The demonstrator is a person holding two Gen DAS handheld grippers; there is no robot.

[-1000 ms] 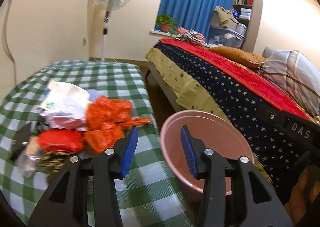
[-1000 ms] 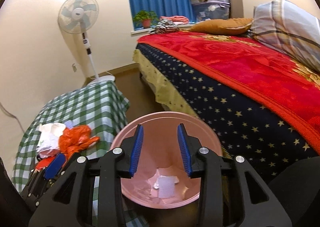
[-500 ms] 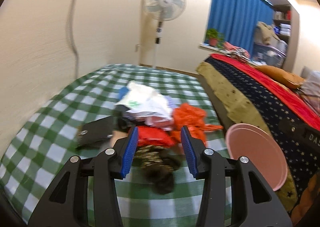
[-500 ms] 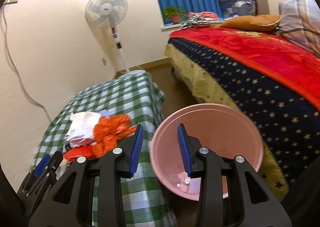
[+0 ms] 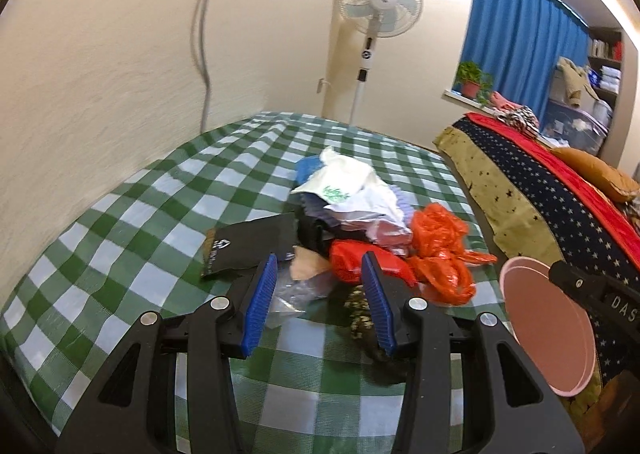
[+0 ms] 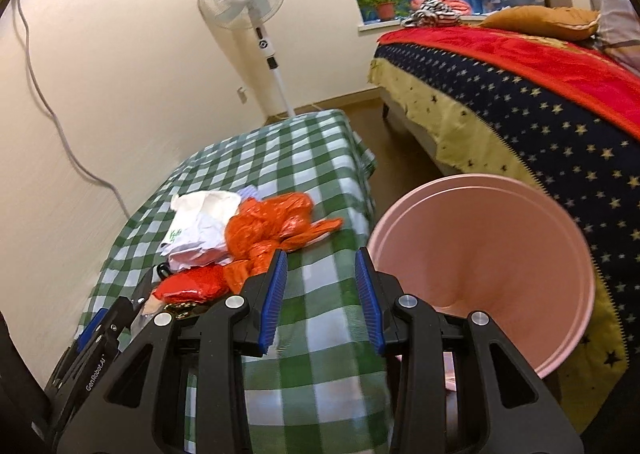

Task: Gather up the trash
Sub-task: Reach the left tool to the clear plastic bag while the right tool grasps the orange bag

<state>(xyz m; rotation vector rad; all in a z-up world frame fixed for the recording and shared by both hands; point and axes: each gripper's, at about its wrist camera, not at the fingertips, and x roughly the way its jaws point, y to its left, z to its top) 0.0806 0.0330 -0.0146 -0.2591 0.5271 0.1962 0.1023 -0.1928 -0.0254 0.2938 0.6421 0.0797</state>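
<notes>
My left tool (image 5: 318,302) gapes empty, aimed at trash pile (image 5: 360,222) on checkered counter (image 5: 120,246). Right tool (image 6: 322,296) also spread, empty. Pink bin (image 6: 480,254) sits beside counter edge, near pile, for short drops.

**Tongs status**

Left tongs (image 5: 320,300): jaws parted, blue pads facing each other, nothing gripped between them. Right tongs (image 6: 322,300): jaws parted alike, nothing gripped. The left tongs also show at the lower left of the right wrist view.
</notes>
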